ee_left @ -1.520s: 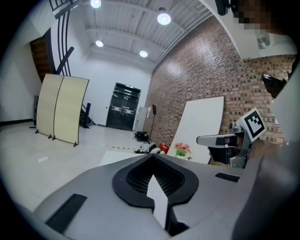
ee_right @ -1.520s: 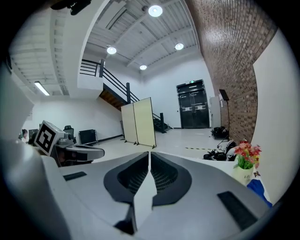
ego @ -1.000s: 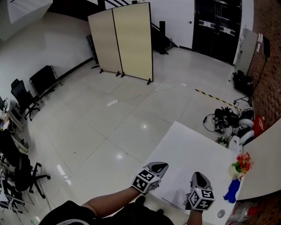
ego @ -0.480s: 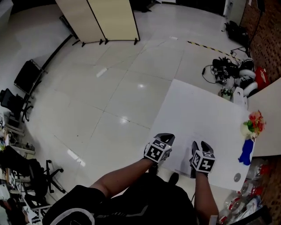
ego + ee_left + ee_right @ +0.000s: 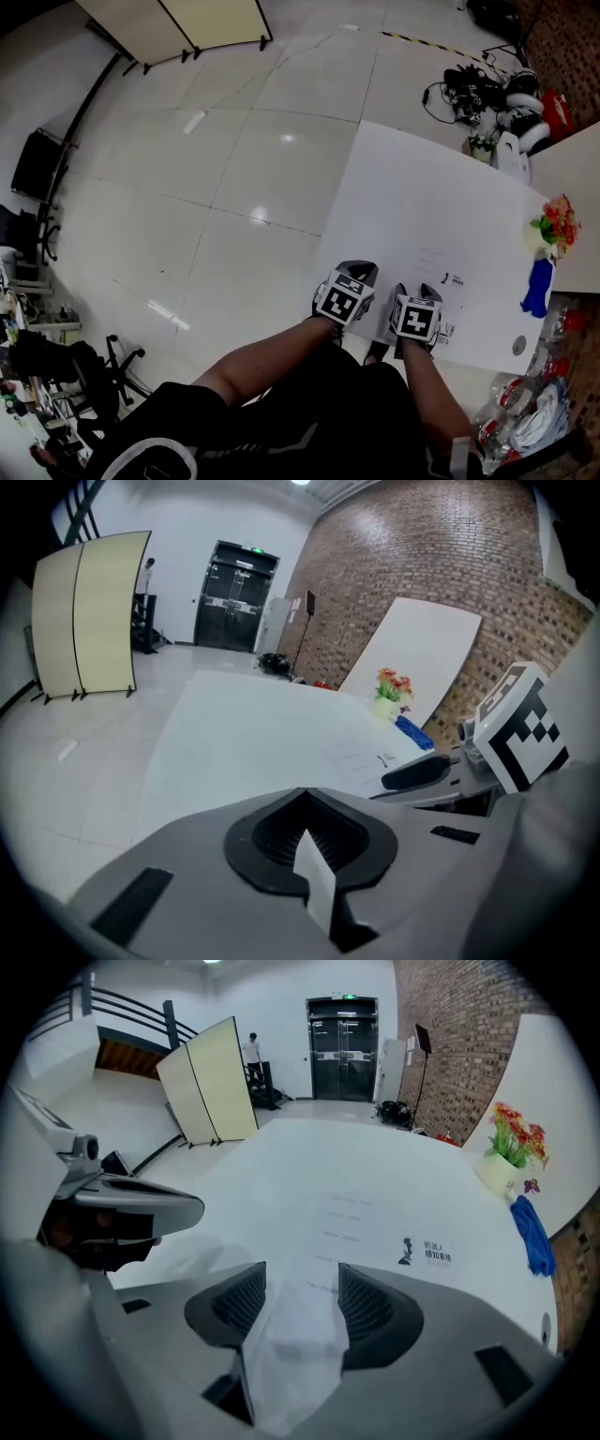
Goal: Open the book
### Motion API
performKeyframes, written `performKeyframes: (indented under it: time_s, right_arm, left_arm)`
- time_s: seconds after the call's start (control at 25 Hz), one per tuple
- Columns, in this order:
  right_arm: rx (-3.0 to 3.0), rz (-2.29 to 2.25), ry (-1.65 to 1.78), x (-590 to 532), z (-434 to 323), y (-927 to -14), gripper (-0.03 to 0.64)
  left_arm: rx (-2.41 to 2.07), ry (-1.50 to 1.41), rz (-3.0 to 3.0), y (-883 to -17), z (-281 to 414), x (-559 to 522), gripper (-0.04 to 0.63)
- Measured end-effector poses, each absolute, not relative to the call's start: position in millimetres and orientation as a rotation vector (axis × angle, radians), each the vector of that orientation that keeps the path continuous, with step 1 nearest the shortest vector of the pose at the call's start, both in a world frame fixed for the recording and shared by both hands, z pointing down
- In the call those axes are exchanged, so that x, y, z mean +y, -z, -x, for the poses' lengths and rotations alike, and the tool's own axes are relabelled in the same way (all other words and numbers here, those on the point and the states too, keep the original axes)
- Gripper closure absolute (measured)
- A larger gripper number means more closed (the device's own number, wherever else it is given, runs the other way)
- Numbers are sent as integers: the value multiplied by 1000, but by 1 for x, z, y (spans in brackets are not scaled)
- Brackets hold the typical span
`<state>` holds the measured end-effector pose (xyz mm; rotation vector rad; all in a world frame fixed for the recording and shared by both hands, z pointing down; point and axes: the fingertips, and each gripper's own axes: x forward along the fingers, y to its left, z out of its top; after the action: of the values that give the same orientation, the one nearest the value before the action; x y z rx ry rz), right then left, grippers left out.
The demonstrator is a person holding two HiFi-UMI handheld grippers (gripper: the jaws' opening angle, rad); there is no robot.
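Thin white printed book lay flat, apparently closed, by the near edge of the white table, with its long axis running away from the person. The right gripper was nearer and pointed down at the book's near end. Its jaws had just been opening and stood wide apart, with the book's edge showing in the gap and the pads not pressing. The left gripper sat just left of the book, jaws together. Bare table lay beyond and left. A blue cloth and a flower pot sat well apart on the right. Likely next move: lift the cover from the near edge.
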<state>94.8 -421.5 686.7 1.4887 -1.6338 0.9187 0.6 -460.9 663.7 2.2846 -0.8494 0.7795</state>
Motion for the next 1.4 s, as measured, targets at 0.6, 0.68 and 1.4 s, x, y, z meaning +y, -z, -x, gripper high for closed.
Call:
performKeyframes:
  time_s: [0.6, 0.68, 1.4]
  right_arm:
    - [-1435, -1552, -886, -417, -101, -707, 419]
    - [-1437, -1570, -906, -417, -99, -707, 419]
    - [-1453, -1633, -1052, -415, -94, -702, 523]
  left_arm:
    - [-760, -766, -2318, -669, -5, -457, 594]
    - [-752, -757, -2320, -668, -5, -457, 594]
    - [-691, -691, -2329, -669, 0, -451, 594]
